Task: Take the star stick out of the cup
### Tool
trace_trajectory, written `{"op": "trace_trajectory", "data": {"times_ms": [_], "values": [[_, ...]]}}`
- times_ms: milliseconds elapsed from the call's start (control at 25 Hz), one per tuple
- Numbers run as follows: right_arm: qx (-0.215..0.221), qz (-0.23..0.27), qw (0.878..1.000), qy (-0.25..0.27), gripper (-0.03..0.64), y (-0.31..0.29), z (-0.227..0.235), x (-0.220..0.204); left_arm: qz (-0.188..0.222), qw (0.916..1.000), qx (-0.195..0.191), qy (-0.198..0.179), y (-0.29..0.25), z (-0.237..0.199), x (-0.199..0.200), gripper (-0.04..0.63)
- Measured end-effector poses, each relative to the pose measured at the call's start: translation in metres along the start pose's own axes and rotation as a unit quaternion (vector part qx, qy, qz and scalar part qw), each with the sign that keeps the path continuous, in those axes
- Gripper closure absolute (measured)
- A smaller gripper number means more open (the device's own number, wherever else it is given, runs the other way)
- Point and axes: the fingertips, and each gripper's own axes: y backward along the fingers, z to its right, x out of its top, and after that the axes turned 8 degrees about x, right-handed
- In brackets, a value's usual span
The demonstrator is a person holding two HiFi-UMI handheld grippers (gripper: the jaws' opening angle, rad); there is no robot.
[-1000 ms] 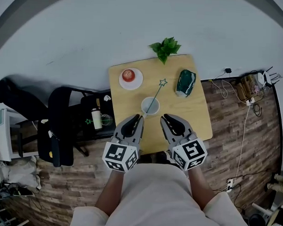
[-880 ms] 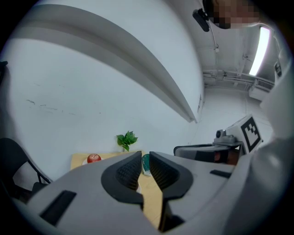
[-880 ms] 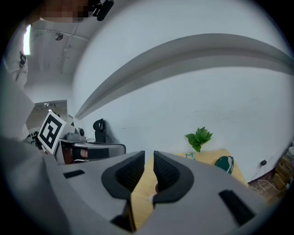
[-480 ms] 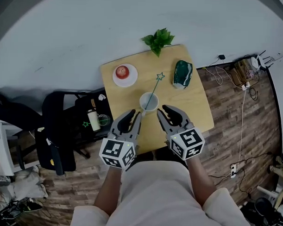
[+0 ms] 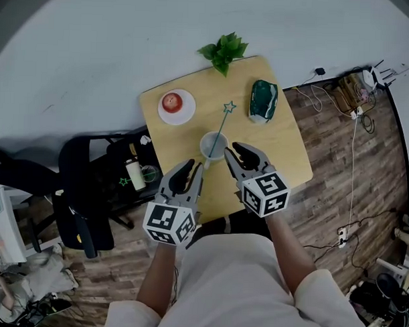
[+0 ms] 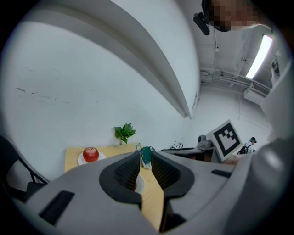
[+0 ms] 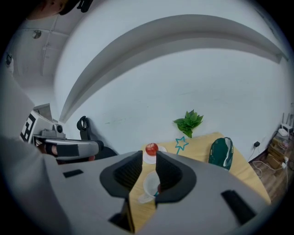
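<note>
– Where is the star stick?
– It stands in the cup in the middle of the table and leans away from me, the star on top. Its lower end is hidden inside the cup.
– And your jaws?
– Both pairs stand a little apart and hold nothing. My left gripper is near the cup, on its left. My right gripper is just beside it, on its right. I cannot tell whether it touches the rim.
– What shows between the left jaws?
– Only a small part of the cup, with the green bag behind it. The star just peeks over one jaw.
</note>
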Motion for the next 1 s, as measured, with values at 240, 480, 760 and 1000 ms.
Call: {"op": "trace_trajectory", "data": {"times_ms": [240, 480, 760, 1000], "values": [[-0.007, -0.014, 1.0, -0.012, 0.541, -0.02, 0.019, -0.013, -0.005, 1.0, -0.001, 0.001, -0.009, -0.006, -0.002, 0.538], [-0.014, -0.028, 0.999, -0.025, 0.541, -0.039, 0.036, -0.024, -0.01, 0.9999, 0.002, 0.006, -0.015, -0.013, -0.005, 0.538], [-0.022, -0.04, 0.998, -0.035, 0.541, -0.058, 0.048, -0.031, -0.013, 0.9998, 0.005, 0.01, -0.021, -0.023, -0.004, 0.538], [-0.033, -0.053, 0.997, -0.04, 0.538, -0.073, 0.061, -0.041, -0.018, 0.9998, 0.007, 0.011, -0.024, -0.029, -0.008, 0.538]]}}
